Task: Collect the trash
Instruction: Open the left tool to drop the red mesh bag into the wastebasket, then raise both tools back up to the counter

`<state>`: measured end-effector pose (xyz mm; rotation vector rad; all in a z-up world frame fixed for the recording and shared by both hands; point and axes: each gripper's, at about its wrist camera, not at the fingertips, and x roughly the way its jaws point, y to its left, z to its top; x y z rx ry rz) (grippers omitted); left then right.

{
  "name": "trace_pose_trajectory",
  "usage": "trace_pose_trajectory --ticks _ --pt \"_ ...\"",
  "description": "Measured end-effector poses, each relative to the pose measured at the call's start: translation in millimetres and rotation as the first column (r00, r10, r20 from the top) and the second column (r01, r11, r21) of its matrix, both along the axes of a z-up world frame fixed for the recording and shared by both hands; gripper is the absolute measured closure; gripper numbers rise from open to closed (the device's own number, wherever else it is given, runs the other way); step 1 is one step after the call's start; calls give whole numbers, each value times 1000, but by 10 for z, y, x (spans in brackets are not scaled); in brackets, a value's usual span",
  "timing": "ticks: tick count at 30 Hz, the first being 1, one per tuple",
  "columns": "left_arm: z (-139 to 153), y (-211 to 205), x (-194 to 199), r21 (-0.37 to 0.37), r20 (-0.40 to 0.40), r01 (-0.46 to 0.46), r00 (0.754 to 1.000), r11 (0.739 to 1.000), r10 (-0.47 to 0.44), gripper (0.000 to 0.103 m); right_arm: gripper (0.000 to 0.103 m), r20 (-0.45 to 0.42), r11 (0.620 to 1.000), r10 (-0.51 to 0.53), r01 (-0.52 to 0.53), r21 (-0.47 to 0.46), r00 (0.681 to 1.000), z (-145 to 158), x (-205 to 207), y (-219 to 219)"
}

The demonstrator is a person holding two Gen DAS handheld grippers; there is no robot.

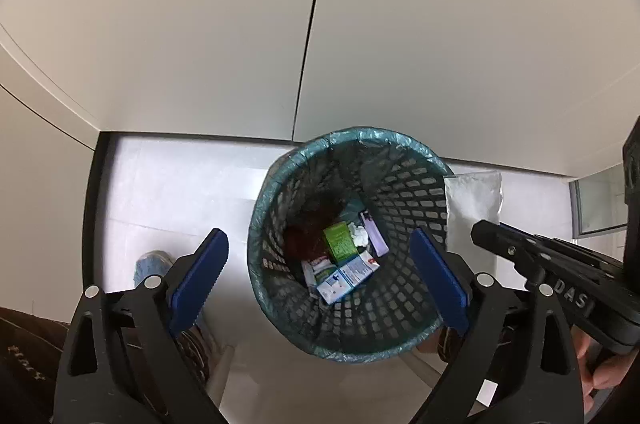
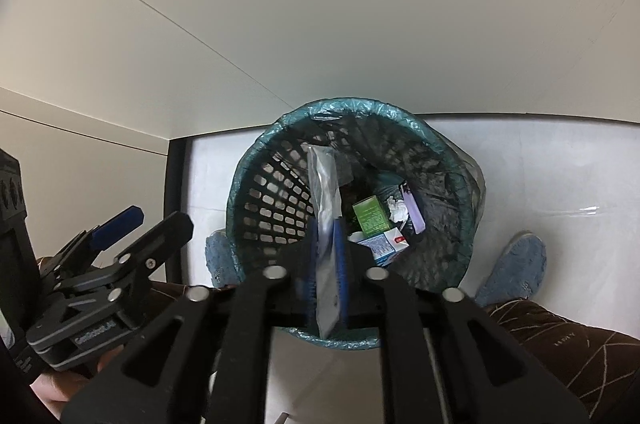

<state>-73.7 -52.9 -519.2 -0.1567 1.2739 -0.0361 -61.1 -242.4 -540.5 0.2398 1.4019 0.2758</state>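
Looks like a home: lined mesh wastebasket (image 1: 352,304) at 6 o'clock, white cabinet doors (image 1: 200,24) at 12, slippers (image 2: 516,272).

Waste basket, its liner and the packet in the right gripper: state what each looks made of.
Waste basket: rigid dark plastic, judging by its moulded lattice of holes.
Liner: thin teal plastic film, crinkled and glossy over the rim.
Packet clamped in the right gripper: probably a translucent plastic pouch, flat, faintly shiny.

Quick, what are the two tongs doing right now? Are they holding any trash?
Left tongs: open, holding nothing, above the trash basket.
Right tongs: shut on a flat plastic packet, over the basket.
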Motion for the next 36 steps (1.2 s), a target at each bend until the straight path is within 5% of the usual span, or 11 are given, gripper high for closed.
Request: trace_pose_trajectory --ticks 8,15,23,36 --pt "212 80 -18 -41 15 -17 1000 999 17 11 53 36 1000 -12 12 -12 999 222 -45 -26" --pt "831 108 -184 -12 79 19 997 1000 -18 11 21 187 998 -2 13 -59 982 987 -217 -71" --pt "1918 226 -504 12 207 25 978 1000 -27 8 12 346 994 -4 40 -98 938 1973 -486 -150" --pt "3728 290 -829 0 423 23 906 1000 -21 6 11 612 996 -8 64 -69 791 3765 -786 -152"
